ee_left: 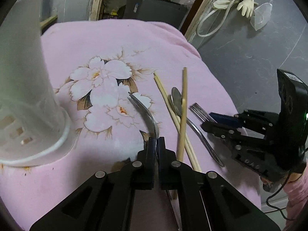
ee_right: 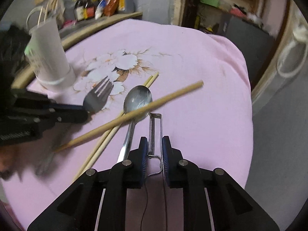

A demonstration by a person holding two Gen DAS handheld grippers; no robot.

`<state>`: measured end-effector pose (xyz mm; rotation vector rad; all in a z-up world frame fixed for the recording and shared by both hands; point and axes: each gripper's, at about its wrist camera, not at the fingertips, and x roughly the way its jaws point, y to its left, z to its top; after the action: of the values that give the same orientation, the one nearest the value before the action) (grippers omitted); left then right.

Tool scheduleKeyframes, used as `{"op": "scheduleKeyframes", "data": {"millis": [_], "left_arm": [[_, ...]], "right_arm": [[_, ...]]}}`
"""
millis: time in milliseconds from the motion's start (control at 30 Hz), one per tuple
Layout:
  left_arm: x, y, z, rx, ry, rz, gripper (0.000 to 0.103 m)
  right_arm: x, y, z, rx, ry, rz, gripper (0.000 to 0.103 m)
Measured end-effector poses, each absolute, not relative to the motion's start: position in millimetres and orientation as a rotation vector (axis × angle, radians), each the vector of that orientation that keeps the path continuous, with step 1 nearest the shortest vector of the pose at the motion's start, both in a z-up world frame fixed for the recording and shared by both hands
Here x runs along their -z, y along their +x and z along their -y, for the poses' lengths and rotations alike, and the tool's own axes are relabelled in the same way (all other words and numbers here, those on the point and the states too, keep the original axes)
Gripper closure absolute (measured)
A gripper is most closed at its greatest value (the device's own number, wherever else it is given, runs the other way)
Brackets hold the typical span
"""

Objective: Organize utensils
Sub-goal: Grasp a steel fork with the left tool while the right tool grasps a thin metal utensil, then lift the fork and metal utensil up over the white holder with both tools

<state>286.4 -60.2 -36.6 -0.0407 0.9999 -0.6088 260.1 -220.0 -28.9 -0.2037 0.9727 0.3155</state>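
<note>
My left gripper (ee_left: 156, 140) is shut on the handle of a metal fork (ee_left: 142, 111), whose tines rise off the pink flowered cloth (ee_left: 115, 44). The fork (ee_right: 98, 96) and left gripper (ee_right: 84, 111) also show in the right wrist view. My right gripper (ee_right: 155, 140) is shut on a metal peeler (ee_right: 156, 123), which lies on the cloth. It shows from the side as the right gripper (ee_left: 206, 119) around the peeler (ee_left: 198, 109). Between the grippers lie a spoon (ee_right: 138, 100) and crossed wooden chopsticks (ee_right: 134, 113). A tall white utensil holder (ee_left: 28, 96) stands at the left.
The white holder (ee_right: 52, 57) has thin sticks standing in it. Bottles (ee_right: 102, 2) line a shelf behind the table. The cloth drops off the table's right edge (ee_left: 221, 88) to a grey floor with gloves and a hose (ee_left: 244, 5). A pink sleeve (ee_left: 296, 188) is at lower right.
</note>
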Motion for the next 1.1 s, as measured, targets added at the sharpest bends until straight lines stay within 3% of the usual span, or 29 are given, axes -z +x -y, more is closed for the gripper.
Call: {"op": "scheduleKeyframes", "data": {"millis": [133,267,500,667,900,1100], "left_arm": [[29.1,272.6,54.0,0.61,-0.051,-0.96,0.102],[12.1,251.3,49.4,0.593,-0.052,-0.84,0.103],[-42.7,208.1,38.7,0.485,-0.032,-0.425,0.103],[-74.6,191.0,25.3,0.381,-0.021,-0.192,0.103],[-104.7,190.7,-24.1,0.26,-0.048,0.038,0.103],[-119.0,213.1,-81.7,0.165,-0.085,0.11,0.102]], "right_arm": [[21.0,234.3,231.5,-0.317,-0.09,-0.934,0.09],[-4.1,191.2,228.0,-0.265,-0.12,-0.699,0.09],[-48.3,143.9,200.9,-0.176,-0.157,-0.179,0.09],[-73.3,142.7,170.0,-0.116,-0.193,0.045,0.09],[-101.0,154.0,136.2,-0.133,-0.162,0.244,0.09],[-114.6,180.0,106.1,-0.181,-0.069,0.329,0.09]]}}
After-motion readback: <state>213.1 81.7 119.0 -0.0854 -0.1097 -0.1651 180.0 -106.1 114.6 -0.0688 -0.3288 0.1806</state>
